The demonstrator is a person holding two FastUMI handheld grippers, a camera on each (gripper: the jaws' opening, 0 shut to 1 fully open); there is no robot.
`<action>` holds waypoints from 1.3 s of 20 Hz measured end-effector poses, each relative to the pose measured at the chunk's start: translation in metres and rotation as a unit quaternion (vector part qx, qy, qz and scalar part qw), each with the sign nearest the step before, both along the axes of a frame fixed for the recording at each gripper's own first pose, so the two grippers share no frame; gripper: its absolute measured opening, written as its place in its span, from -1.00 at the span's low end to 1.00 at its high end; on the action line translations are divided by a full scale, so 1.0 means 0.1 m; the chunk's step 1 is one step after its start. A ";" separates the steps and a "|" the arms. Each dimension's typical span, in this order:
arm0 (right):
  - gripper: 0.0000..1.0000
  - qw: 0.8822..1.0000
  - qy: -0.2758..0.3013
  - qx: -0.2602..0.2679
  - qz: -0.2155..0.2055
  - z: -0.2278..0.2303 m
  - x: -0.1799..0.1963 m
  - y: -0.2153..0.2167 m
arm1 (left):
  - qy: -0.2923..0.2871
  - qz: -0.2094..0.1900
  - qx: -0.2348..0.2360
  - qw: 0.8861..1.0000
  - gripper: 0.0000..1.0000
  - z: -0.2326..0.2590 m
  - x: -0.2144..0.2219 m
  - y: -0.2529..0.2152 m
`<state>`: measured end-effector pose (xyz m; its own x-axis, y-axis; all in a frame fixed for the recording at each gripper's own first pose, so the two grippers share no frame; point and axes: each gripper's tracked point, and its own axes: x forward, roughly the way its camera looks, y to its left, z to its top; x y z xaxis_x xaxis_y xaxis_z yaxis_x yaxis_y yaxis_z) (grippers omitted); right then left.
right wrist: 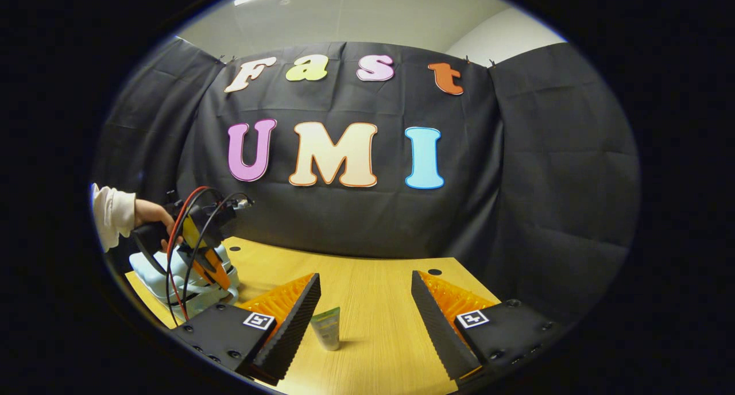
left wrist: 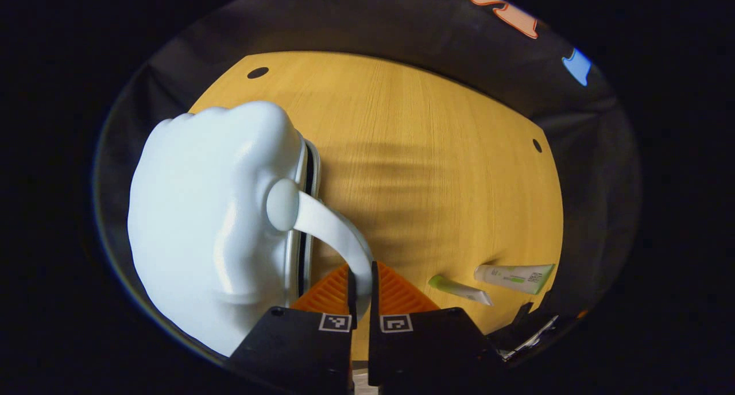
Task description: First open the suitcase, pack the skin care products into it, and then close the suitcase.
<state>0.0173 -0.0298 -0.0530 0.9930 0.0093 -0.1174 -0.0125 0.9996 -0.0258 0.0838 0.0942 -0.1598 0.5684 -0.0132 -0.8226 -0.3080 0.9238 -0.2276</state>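
Note:
A pale, glossy hard-shell suitcase [left wrist: 207, 211] lies on the wooden table [left wrist: 430, 154] at the left of the left gripper view, a dark seam along its right edge. Its white handle strap [left wrist: 327, 223] curves down between the fingers of my left gripper [left wrist: 360, 280], which is shut on it. Two skin care tubes lie at the lower right: a green-capped one [left wrist: 459, 290] and a white one with green print [left wrist: 514, 277]. In the right gripper view my right gripper [right wrist: 365, 280] stands open low over the table, with a small tube [right wrist: 326, 328] on the wood between its fingers, untouched.
At the far left of the right gripper view, a hand with a white sleeve [right wrist: 112, 214] holds the left gripper [right wrist: 201, 251] with red and black cables over the suitcase [right wrist: 166, 283]. Black cloth walls close off the table's far edges. Small dark holes [left wrist: 258, 72] mark the tabletop.

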 end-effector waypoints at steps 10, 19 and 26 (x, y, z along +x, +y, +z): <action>1.00 1.000 0.000 0.013 0.012 -0.01 0.08 0.19 | -0.077 -0.002 -0.023 0.997 -0.92 0.85 -0.26 0.19; 0.97 0.999 -0.009 0.025 0.023 0.02 0.30 0.63 | -0.142 0.003 -0.089 0.986 -0.92 1.56 -0.71 0.72; 1.00 0.999 -0.007 0.024 0.021 -0.02 0.37 1.02 | -0.173 0.017 -0.091 0.981 -0.92 1.94 -1.01 1.37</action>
